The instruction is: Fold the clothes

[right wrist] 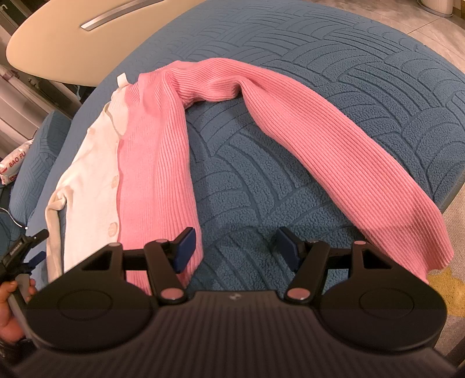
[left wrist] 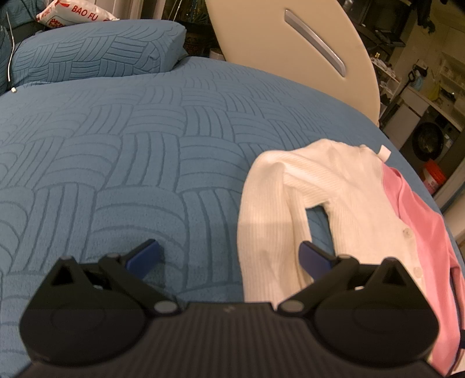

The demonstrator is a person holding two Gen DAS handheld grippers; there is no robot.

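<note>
Blue quilted bedding (left wrist: 122, 151) with a pattern of curved lines covers the bed in the left wrist view, and a pillow (left wrist: 96, 52) in the same cloth lies at the far left, with a white packet (left wrist: 74, 11) printed in red behind it. A cream headboard (left wrist: 290, 52) with a metal strip stands at the far side. The cardigan (left wrist: 334, 192), half white and half pink, lies flat on the bedding at the right, its white sleeve (left wrist: 261, 238) bent down toward the camera. The left gripper (left wrist: 229, 256) is wide open and holds nothing; its right blue pad is in front of the white sleeve, but I cannot tell if it touches it. In the right wrist view the same cardigan (right wrist: 151, 151) is spread on the bedding (right wrist: 348, 75), buttons closed, and the pink sleeve (right wrist: 334, 151) makes an arch and reaches to the bed edge at the right. The right gripper (right wrist: 235, 250) is also wide open and empty, above bare bedding between the pink body and the pink sleeve; its left pad is just over the pink hem. At the left edge a hand (right wrist: 11, 302) holds the other gripper.
</note>
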